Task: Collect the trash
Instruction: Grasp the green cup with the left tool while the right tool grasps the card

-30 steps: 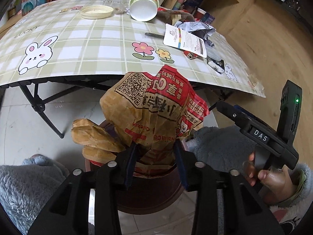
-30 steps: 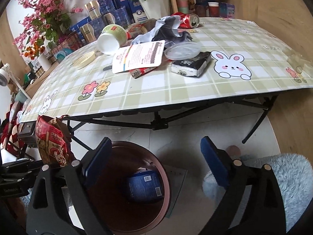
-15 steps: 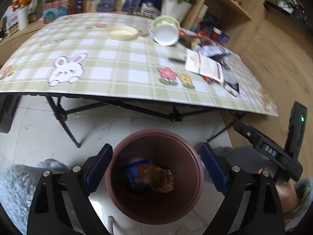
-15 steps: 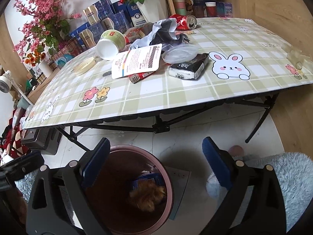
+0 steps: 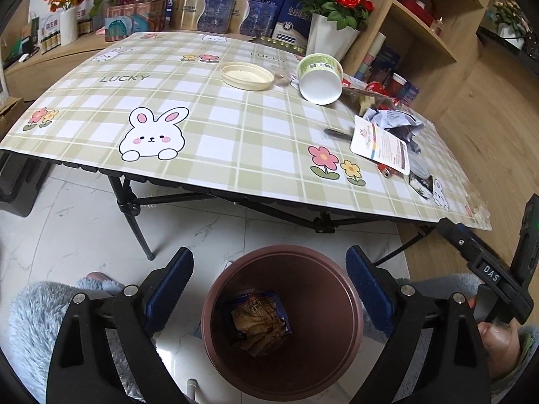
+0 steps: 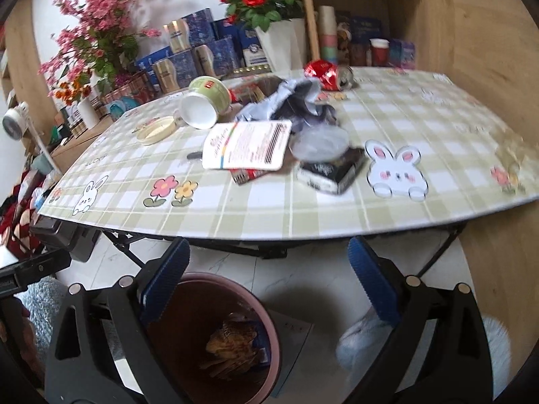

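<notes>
A brown round bin (image 5: 337,296) stands on the floor below the table, with a crumpled brown paper bag (image 5: 259,326) lying inside on a blue packet. My left gripper (image 5: 269,286) hangs open above the bin, nothing between its blue pads. My right gripper (image 6: 266,276) is open too, over the bin's (image 6: 266,316) right side and the floor. On the table lie a tipped green cup (image 6: 202,104), a cream lid (image 6: 156,130), a printed card (image 6: 249,144), a clear lid (image 6: 320,143), a black packet (image 6: 331,170), crumpled grey wrapping (image 6: 296,101) and a red can (image 6: 325,74).
The checked tablecloth (image 5: 168,101) covers a folding table with black legs (image 5: 134,215). Boxes, a vase of roses (image 5: 333,17) and wooden shelves stand behind it. Grey fluffy slippers (image 5: 30,320) sit beside the bin. The right gripper's body (image 5: 488,269) shows at the left view's right edge.
The left gripper opened and let go of the brown paper bag, which dropped into the bin. Both grippers have lifted a little, bringing more of the table into view.
</notes>
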{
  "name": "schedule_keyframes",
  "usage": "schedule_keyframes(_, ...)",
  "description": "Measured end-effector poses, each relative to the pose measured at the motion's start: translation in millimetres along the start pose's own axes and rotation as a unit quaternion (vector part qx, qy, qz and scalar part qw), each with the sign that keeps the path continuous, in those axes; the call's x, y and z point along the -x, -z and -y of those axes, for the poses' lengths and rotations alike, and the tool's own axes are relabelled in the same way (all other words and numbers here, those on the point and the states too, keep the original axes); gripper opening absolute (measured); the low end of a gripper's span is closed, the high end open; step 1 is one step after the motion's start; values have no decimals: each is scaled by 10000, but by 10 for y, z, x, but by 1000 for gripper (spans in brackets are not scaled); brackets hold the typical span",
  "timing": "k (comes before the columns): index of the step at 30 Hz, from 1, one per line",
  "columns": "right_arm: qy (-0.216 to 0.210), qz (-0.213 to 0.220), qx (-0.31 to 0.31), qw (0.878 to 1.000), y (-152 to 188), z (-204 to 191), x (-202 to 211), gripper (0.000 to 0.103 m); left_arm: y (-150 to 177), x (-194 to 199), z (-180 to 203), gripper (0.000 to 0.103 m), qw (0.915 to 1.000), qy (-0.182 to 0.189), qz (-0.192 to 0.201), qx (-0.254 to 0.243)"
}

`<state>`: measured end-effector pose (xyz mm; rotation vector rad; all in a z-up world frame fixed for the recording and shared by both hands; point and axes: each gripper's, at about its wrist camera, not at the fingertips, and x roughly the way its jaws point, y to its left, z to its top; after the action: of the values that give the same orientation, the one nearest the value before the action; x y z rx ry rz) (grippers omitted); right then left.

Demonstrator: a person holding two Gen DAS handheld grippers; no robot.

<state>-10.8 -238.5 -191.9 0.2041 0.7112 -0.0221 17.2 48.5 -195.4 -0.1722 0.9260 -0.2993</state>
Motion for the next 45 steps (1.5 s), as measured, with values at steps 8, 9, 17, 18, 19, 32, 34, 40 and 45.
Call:
schedule_keyframes(8, -247, -94, 1434, 9893, -527, -222, -341, 94, -195, -61, -36, 90, 9997, -184, 149, -69)
schedule_keyframes(9, -298, -118, 1550, 9874, -572, -260, -385, 94, -234, -69, -46, 90, 9997, -186, 176, -53)
schedule_keyframes(17, -769, -845, 2682, 9566, -995, -642, -1072, 94, -375, -114, -162, 90, 9994, -123, 265, 189)
schedule_keyframes(18, -753, -1043, 2629, 9562, -1037, -630, -1189, 94, -380, -129, -180, 90, 9994, -116, 251, 227)
schedule_keyframes(19, -733, -1203, 2546, 9567, -1073, -607, -1294, 94, -383, -141, -189, 90, 9993, -108, 242, 255)
schedule_keyframes(32, -924, -1534, 1749, 9682, -1177, -391, -1511, 39, -396, -191, -255, 90, 9991, -26, 201, 365)
schedule_keyframes(34, -986, -1330, 1626, 9727, -1248, -360, -1389, 26, -404, -183, -243, 90, 9991, -1, 210, 367)
schedule_keyframes(40, -1323, -715, 1104, 9824, -1480, -259, -1029, 15, -502, -208, -120, 90, 9995, 127, 209, 204)
schedule_keyframes(45, -1373, -438, 654, 9874, -1513, -219, -850, 15, -825, -251, 103, 90, 9989, 337, 306, -54)
